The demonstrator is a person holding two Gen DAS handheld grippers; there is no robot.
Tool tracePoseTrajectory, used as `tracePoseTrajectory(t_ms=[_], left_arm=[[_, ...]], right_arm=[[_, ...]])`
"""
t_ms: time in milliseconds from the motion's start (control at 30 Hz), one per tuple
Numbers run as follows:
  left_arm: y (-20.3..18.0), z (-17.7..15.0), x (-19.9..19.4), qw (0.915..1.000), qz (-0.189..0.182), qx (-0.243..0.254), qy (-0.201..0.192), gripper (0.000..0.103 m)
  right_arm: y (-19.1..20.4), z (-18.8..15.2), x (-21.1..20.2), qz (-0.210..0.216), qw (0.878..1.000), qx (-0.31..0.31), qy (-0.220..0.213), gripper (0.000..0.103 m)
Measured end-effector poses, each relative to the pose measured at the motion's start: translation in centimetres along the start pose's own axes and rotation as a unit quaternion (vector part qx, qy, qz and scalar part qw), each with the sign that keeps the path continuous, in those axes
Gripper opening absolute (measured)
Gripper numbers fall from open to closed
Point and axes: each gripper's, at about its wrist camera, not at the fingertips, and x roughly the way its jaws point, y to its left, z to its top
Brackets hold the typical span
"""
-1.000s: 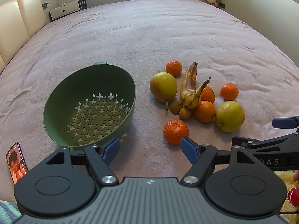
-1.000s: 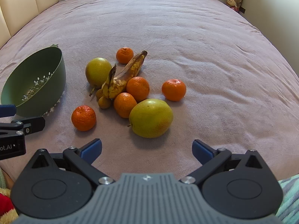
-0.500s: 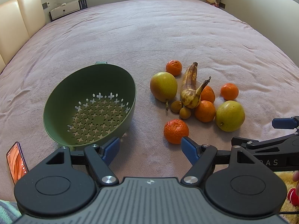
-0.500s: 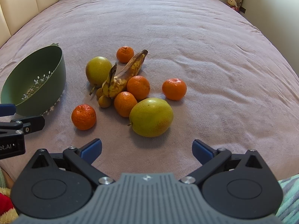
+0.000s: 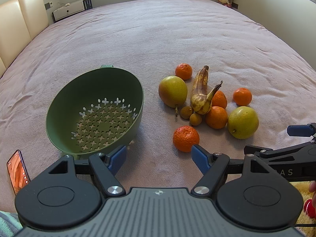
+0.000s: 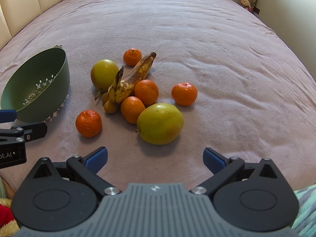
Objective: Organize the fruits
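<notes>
1. Left gripper: jaws spread wide, nothing held, low over the bed between colander and fruit.
2. Right gripper: jaws spread wide, nothing held, just short of the near pear.
3. Colander: green, empty, tilted with its mouth toward the left gripper, left of the fruit.
4. Fruit: loose cluster on the bed, right of the colander. Far pear closest to the colander; banana at centre, leaning on a mandarin; two small brown fruits at its base; front mandarin apart from the rest, nearest the left gripper.
5. Handling, as judged:
   - Pears: likely heaviest, firm, smooth-skinned. Grip across the widest part, not by the stem.
   - Mandarins: light, soft peel, slight give. Grip across the middle with moderate force.
   - Banana: heavily browned, probably soft and easily bruised. Grip mid-body, lightly.
   - Small brown fruits: light, prone to rolling or slipping from wide jaws.
6. Soft bedding: expect round fruit to roll when neighbours are nudged.
</notes>
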Motion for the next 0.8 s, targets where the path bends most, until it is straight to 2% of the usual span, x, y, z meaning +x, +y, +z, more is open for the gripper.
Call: tracePoseTrajectory(t_ms=[400,500,633,700,800], left_arm=[[0.0,0.0,0.0,1.0,0.0,0.0,0.0,0.088],[0.0,-0.1,0.2,1.0,-0.005,-0.001,0.002,0.082],[0.1,-0.4,0.4,0.9996,-0.025,-0.008,0.01,0.064],[0.1,-0.4,0.4,0.9991,-0.039,-0.009,0.01,0.058],[-0.2,-0.4,0.4,0.9982,-0.059,-0.009,0.008,0.054]], right_arm=[[0.0,0.0,0.0,0.001,1.0,0.0,0.001,0.099],[-0.1,-0.2,0.1,0.004,1.0,0.0,-0.002,0.099],[-0.3,-0.4,0.0,0.01,1.0,0.0,-0.019,0.099],[-0.6,-0.3,-0.1,0.013,0.999,0.002,-0.035,0.098],[-1.0,-0.2,-0.1,0.021,0.999,0.004,-0.047,0.09]])
